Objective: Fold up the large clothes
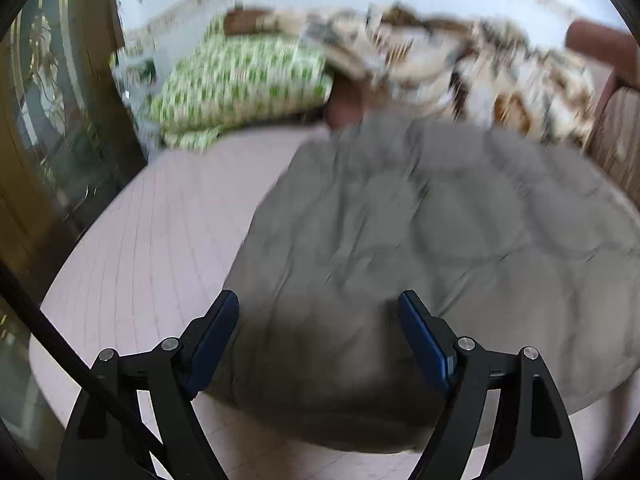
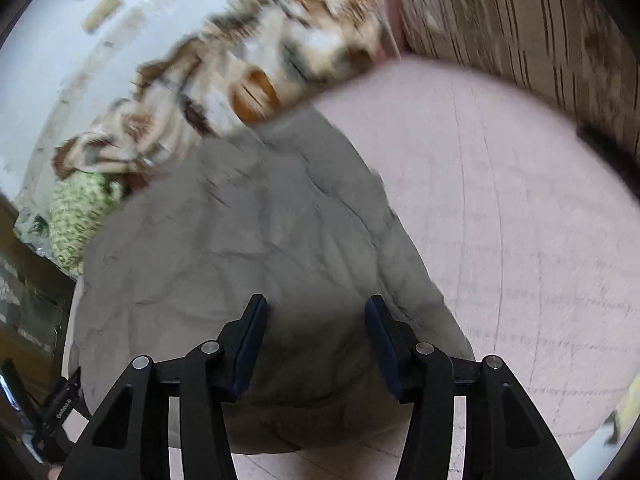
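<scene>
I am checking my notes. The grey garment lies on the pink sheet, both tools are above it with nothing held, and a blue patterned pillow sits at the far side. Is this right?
Not quite: the pillow is green patterned, not blue, as the left wrist view shows. The rest stands: the grey garment lies on the pink sheet, and the left tool and right tool hold nothing.

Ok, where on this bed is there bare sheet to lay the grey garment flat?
Bare pink sheet lies right of the grey garment, bordered by the wooden bed frame. Another strip lies left of it, below the green pillow. The far end is crowded by the patterned blanket.
</scene>
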`<state>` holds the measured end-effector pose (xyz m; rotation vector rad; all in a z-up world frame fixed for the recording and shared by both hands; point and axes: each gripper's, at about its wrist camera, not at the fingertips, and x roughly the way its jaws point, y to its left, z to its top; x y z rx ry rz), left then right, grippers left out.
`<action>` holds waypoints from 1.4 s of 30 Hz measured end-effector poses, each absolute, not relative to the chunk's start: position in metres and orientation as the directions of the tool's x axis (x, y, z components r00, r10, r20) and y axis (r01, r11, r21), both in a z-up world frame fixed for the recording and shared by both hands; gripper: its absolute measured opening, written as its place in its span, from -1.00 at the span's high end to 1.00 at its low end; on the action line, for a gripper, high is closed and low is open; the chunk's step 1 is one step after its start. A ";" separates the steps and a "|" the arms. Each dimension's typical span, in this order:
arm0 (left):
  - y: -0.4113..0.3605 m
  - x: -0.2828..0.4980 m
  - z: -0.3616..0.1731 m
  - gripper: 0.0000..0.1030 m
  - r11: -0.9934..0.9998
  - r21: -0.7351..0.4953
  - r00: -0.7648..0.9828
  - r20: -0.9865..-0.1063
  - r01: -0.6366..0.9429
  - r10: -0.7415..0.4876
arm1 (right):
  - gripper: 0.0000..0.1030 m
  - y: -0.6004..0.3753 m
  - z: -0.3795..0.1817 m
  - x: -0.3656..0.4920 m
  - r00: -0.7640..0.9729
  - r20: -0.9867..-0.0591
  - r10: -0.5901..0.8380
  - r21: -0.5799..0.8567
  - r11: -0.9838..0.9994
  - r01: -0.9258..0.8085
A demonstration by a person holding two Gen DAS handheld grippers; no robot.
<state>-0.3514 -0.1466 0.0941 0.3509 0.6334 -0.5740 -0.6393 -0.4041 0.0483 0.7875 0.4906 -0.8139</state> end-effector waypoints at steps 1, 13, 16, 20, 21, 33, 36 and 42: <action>-0.149 -0.357 0.101 -0.57 0.786 0.134 0.674 -0.612 0.604 -0.414 | -0.08 -0.394 0.061 -0.636 0.611 -0.624 -0.487 0.397 0.475 0.785; -0.223 -0.365 0.073 -0.59 0.716 0.077 0.562 -0.680 0.694 -0.471 | -0.10 -0.381 0.068 -0.532 0.610 -0.608 -0.508 0.186 0.656 0.732; -0.228 -0.364 0.063 -0.61 0.709 0.098 0.563 -0.687 0.698 -0.459 | -0.20 -0.387 0.043 -0.519 0.559 -0.664 -0.496 0.126 0.662 0.738; -0.236 -0.366 0.056 -0.62 0.706 0.146 0.589 -0.680 0.693 -0.437 | -0.25 -0.386 0.032 -0.512 0.524 -0.683 -0.509 0.068 0.670 0.739; -0.237 -0.367 0.056 -0.62 0.708 0.148 0.593 -0.677 0.690 -0.436 | -0.25 -0.386 0.032 -0.513 0.519 -0.686 -0.510 0.062 0.669 0.740; -0.224 -0.376 0.067 -0.62 0.704 0.150 0.608 -0.645 0.694 -0.462 | -0.26 -0.375 0.062 -0.549 0.579 -0.631 -0.517 0.144 0.655 0.742; -0.224 -0.376 0.067 -0.62 0.705 0.155 0.612 -0.644 0.693 -0.460 | -0.31 -0.372 0.070 -0.572 0.553 -0.612 -0.565 0.140 0.611 0.779; -0.224 -0.377 0.067 -0.62 0.704 0.154 0.612 -0.643 0.693 -0.461 | -0.34 -0.381 0.062 -0.600 0.463 -0.651 -0.601 0.130 0.513 0.848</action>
